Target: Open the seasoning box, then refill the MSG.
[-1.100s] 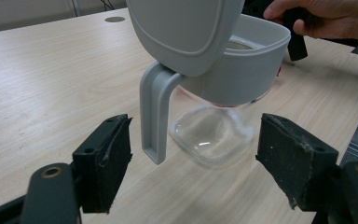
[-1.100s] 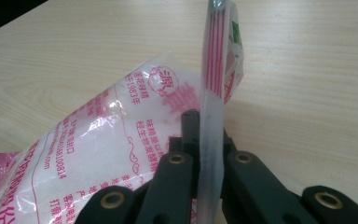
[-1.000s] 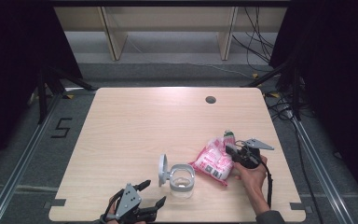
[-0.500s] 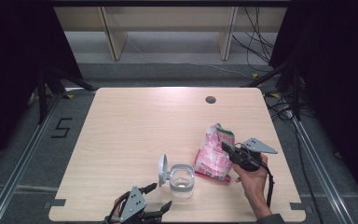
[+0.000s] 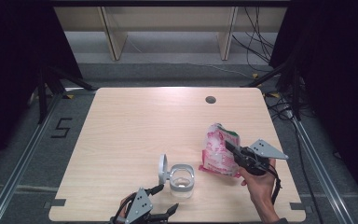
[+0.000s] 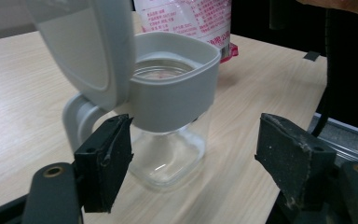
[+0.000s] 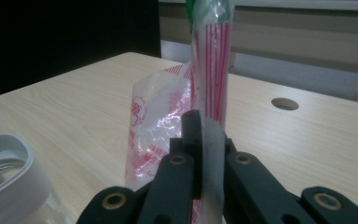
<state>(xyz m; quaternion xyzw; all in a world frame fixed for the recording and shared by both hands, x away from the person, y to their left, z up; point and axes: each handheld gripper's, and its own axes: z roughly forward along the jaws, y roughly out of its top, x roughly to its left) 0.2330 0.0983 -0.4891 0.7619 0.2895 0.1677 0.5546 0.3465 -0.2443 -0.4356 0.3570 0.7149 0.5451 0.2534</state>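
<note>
Table: the high view alone takes in its whole top, with a round hole near the far edge and a "5" on the floor at its left. Pink-and-white bag, right of centre, stands pinched in the clenched right gripper; right gripper view shows red print (too blurred to read). Glass jar, grey lid flipped up, sits near the front edge before the released left gripper.

High view sits up above the near edge, looking forward and down over the whole table. Left gripper view is super close on the jar, bag at 12 o'clock. Right gripper view is right up on that bag, jar at 8 o'clock.
</note>
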